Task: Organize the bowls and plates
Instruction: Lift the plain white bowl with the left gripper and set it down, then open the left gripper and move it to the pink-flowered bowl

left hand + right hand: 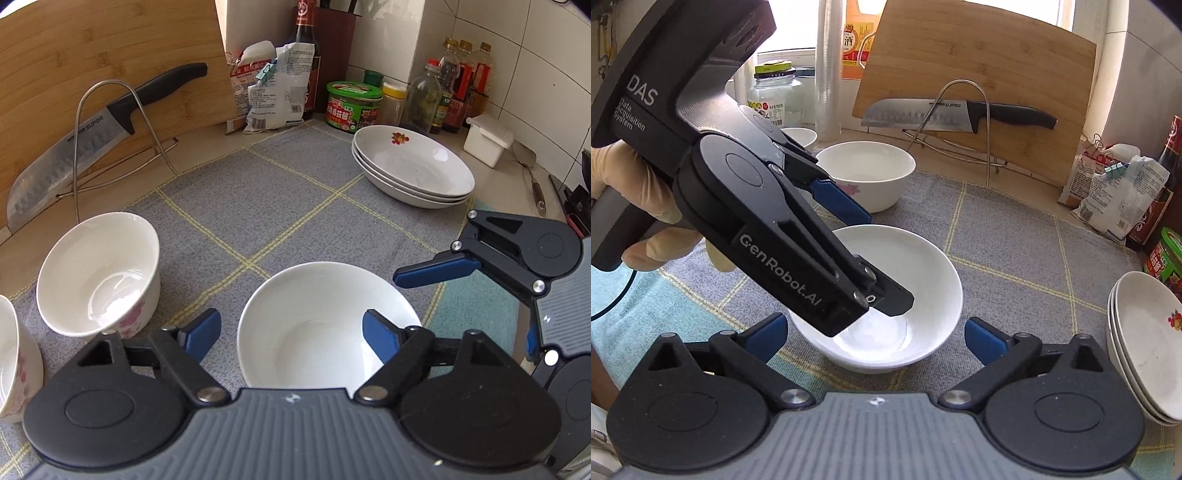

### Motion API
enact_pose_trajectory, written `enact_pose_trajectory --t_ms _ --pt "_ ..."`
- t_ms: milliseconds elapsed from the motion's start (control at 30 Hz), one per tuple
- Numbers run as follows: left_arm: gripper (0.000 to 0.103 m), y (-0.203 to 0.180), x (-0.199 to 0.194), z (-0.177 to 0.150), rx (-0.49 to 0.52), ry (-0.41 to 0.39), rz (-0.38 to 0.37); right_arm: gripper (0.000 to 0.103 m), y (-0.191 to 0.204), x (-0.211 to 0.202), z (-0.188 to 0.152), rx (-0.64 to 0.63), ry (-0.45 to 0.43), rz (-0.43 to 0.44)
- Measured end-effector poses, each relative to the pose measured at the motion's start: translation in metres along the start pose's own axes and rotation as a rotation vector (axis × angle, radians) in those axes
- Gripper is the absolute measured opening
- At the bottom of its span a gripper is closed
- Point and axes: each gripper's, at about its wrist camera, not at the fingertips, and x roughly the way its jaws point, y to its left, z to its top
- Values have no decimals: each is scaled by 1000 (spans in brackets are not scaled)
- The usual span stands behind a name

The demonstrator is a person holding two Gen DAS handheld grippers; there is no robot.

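Left gripper [882, 258] hiding plain bowl [923, 295] centre, third bowl [14, 354] cropped

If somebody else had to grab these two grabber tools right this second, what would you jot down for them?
Left gripper: open, jaws straddling the near rim of the plain white bowl, not gripping it.
Right gripper: open wide, empty, just beside that same bowl.
The bowl sits on the grey checked cloth.
Floral bowl stands apart to the left; another floral bowl sits at the left edge of the left view.
Three plates are already stacked at the cloth's far right corner.
Left to do: the bowls stand separately, probably to be nested together.
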Motion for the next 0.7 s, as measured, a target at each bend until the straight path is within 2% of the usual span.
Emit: enact_pose_trajectory --t_ms 133,233,367,700 --pt "85 4 -10 0 -23 -27 21 103 -1 -2 0 4 2 5" --pt "93 8 -23 -3 -50 -60 40 103 2 -4 1 -12 1 1" --pt "94 15 -41 -9 -91 -99 76 103 5 -6 4 -17 5 1" --pt "97 41 -68 -25 -133 -110 164 103 24 -7 22 -68 -13 -18"
